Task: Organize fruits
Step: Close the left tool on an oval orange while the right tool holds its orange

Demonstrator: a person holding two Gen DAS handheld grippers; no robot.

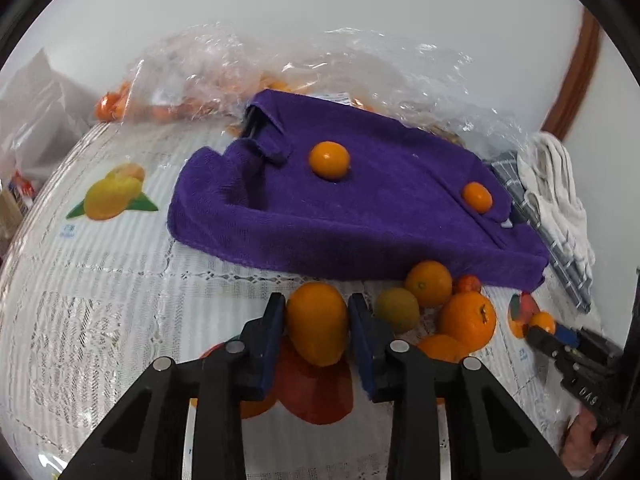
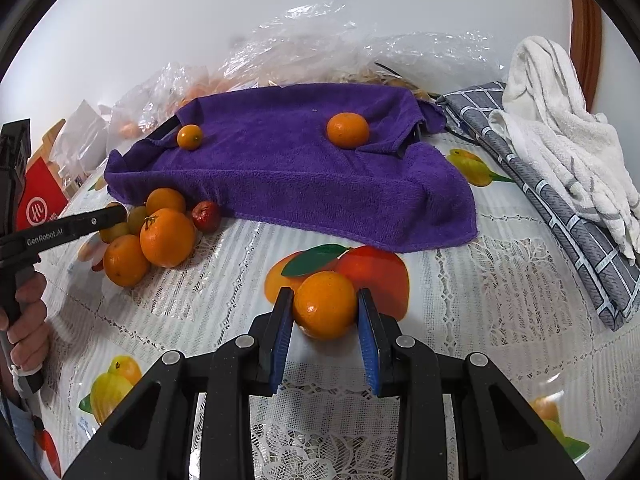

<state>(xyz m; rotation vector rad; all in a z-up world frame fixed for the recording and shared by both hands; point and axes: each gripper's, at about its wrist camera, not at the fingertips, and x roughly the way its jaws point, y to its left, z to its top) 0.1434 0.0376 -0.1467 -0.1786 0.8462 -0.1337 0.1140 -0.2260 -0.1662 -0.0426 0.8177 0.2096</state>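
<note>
A lace-patterned, fruit-printed surface under a white wall carries a purple towel with two small oranges on it. Each gripper's jaws are clamped on an orange: left gripper, right gripper. Loose fruit pile sits beside the towel.

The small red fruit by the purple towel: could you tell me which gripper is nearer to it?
Left. The left gripper grips an orange beside the pile holding the red fruit; the right gripper holds another orange farther off.

Black angular left gripper with blue-padded fingers, silver rivets, white lettering.
</note>
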